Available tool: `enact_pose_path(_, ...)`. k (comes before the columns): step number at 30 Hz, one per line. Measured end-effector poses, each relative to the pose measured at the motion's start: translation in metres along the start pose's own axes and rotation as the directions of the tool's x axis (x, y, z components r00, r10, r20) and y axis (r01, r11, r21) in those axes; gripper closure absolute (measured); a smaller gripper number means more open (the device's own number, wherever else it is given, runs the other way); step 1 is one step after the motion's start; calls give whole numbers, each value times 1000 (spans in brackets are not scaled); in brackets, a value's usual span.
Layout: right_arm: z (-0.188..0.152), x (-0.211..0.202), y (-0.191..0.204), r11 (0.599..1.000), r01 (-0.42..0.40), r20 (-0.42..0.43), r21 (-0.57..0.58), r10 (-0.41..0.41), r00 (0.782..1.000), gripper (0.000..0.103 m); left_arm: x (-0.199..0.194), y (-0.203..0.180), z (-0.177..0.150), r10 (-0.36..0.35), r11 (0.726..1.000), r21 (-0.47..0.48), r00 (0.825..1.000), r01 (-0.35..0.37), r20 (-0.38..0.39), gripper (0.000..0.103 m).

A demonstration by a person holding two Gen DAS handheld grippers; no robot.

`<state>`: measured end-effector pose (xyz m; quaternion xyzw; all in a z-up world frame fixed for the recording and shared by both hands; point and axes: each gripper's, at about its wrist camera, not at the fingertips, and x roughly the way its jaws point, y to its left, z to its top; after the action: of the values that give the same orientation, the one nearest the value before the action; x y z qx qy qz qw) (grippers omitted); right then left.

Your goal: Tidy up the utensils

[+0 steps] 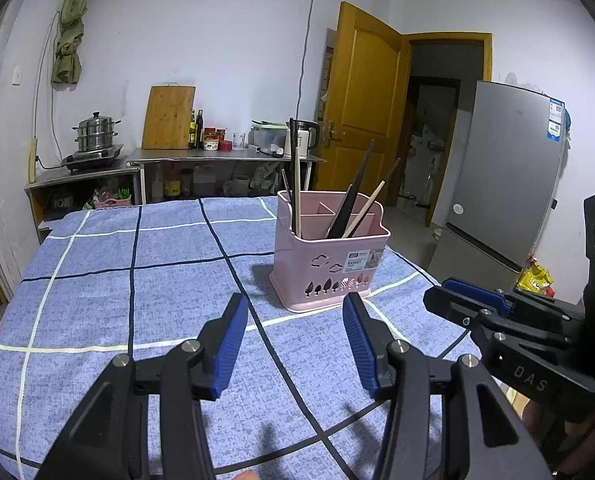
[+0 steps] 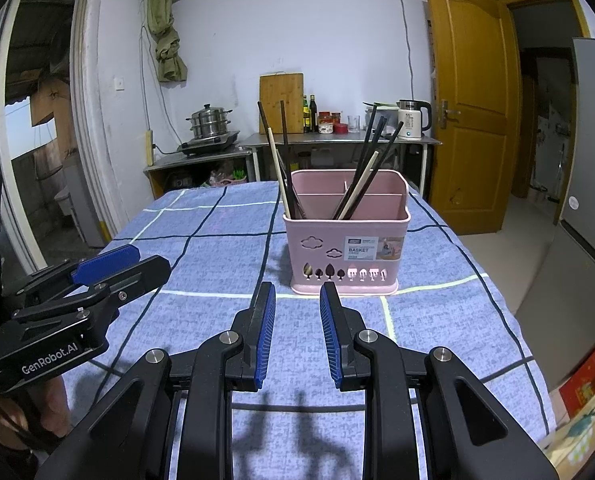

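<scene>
The left gripper (image 1: 295, 336) is hovering low over the table (image 1: 137, 300), jaws wide and empty; the right gripper (image 2: 297, 332) is gaping narrower, also empty. The pink basket (image 2: 347, 248) is standing toward the table's far right corner, chopsticks (image 2: 357, 184) leaning inside: light, stiff, probably slippery, best pinched near their upper ends.
</scene>
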<state>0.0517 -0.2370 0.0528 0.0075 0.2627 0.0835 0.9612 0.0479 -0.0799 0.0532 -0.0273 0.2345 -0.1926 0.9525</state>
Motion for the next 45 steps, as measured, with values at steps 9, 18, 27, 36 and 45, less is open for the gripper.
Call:
enact_pose_path(9, 0, 0, -1, 1000, 0, -1, 3, 0, 1000, 79, 0, 0, 0, 5, 1000, -3, 1000, -5, 3, 51)
enact_pose_path(18, -1, 1, -1, 1000, 0, -6, 3, 0, 1000, 79, -1, -3, -1, 16, 1000, 11, 1000, -16, 13, 51)
enact_pose_path(27, -1, 2, -1, 1000, -1, -7, 0, 1, 1000, 79, 2, -3, -3, 15, 1000, 5, 1000, -15, 5, 51)
enact_pose_path(36, -1, 3, -2, 1000, 0, -6, -1, 0, 1000, 79, 1, -3, -3, 21, 1000, 3, 1000, -21, 10, 51)
enact_pose_path(45, -1, 6, -3, 1000, 0, -8, 2, 0, 1000, 79, 1, -3, -4, 26, 1000, 5, 1000, -26, 12, 51)
